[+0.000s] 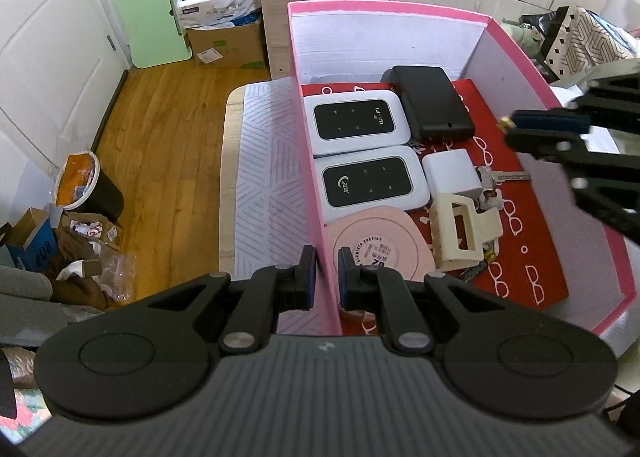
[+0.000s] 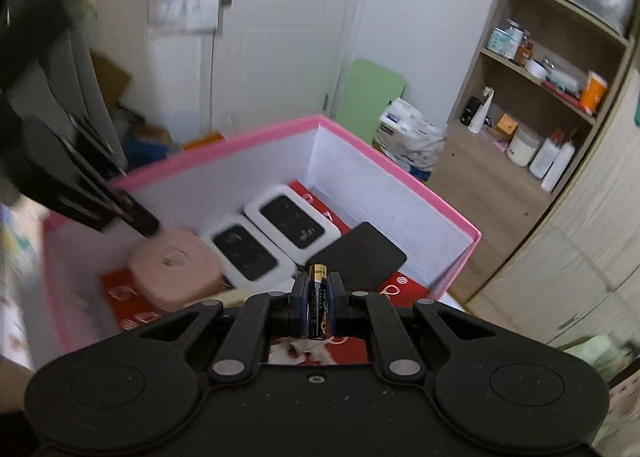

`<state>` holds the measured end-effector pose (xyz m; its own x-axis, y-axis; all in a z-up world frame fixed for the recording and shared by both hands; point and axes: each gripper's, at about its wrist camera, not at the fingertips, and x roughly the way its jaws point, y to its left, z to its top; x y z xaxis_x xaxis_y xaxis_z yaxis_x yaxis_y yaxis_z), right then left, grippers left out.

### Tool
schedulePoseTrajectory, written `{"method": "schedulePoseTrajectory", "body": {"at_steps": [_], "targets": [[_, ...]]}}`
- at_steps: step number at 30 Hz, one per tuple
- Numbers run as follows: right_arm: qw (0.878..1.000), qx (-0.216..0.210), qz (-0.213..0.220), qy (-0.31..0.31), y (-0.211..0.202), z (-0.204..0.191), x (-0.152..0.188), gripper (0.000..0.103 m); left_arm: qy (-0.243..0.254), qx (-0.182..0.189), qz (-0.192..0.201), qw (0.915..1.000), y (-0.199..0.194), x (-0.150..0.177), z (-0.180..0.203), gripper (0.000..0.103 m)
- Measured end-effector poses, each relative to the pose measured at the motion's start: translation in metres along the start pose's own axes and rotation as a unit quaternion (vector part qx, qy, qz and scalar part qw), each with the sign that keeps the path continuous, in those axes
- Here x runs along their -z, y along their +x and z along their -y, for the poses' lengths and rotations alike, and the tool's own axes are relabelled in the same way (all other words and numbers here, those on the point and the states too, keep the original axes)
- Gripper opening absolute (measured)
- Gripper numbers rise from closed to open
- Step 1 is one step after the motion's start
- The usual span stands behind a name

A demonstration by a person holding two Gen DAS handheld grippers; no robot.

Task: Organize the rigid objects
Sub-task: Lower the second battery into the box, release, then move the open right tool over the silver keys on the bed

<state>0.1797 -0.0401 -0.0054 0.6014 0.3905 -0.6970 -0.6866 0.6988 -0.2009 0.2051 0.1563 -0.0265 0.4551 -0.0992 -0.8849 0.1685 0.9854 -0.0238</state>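
A pink box (image 1: 516, 37) holds two white pocket routers (image 1: 358, 122) (image 1: 370, 182), a black flat device (image 1: 432, 101), a white charger cube (image 1: 452, 171), keys (image 1: 504, 177), a cream hair claw (image 1: 460, 233) and a round pink case (image 1: 380, 247). My left gripper (image 1: 326, 277) is shut on the box's left wall near its front corner. My right gripper (image 2: 318, 289) is shut on a dark battery (image 2: 318, 301) with a gold tip, above the box's near side. The right gripper (image 1: 520, 127) also shows over the box's right edge in the left wrist view.
The box stands on a patterned cloth (image 1: 264, 177) over a table edge. A wooden floor (image 1: 160, 129) with a bin (image 1: 86, 185) and clutter lies to the left. A shelf unit (image 2: 540, 97) with bottles stands behind, with a green board (image 1: 150, 13) by the door.
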Motion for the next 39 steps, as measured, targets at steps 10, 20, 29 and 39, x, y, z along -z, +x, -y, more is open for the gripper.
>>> {"method": "schedulePoseTrajectory", "body": {"at_steps": [10, 20, 29, 39], "targets": [[0.997, 0.035, -0.061, -0.045, 0.034, -0.007, -0.006, 0.012, 0.021, -0.016, 0.002, 0.9997, -0.001, 0.001, 0.006, 0.01], [0.996, -0.044, -0.007, 0.074, 0.003, 0.026, 0.003, 0.022, 0.023, -0.03, 0.002, 0.9993, -0.001, 0.002, 0.011, 0.011], [0.966, -0.081, 0.063, 0.238, -0.055, 0.076, 0.056, 0.035, 0.009, -0.031, 0.005, 0.9995, -0.002, 0.003, 0.01, 0.011], [0.94, 0.025, 0.046, 0.337, -0.07, 0.11, 0.136, 0.043, -0.002, -0.036, 0.007, 0.9993, -0.003, 0.004, 0.011, 0.012]]}}
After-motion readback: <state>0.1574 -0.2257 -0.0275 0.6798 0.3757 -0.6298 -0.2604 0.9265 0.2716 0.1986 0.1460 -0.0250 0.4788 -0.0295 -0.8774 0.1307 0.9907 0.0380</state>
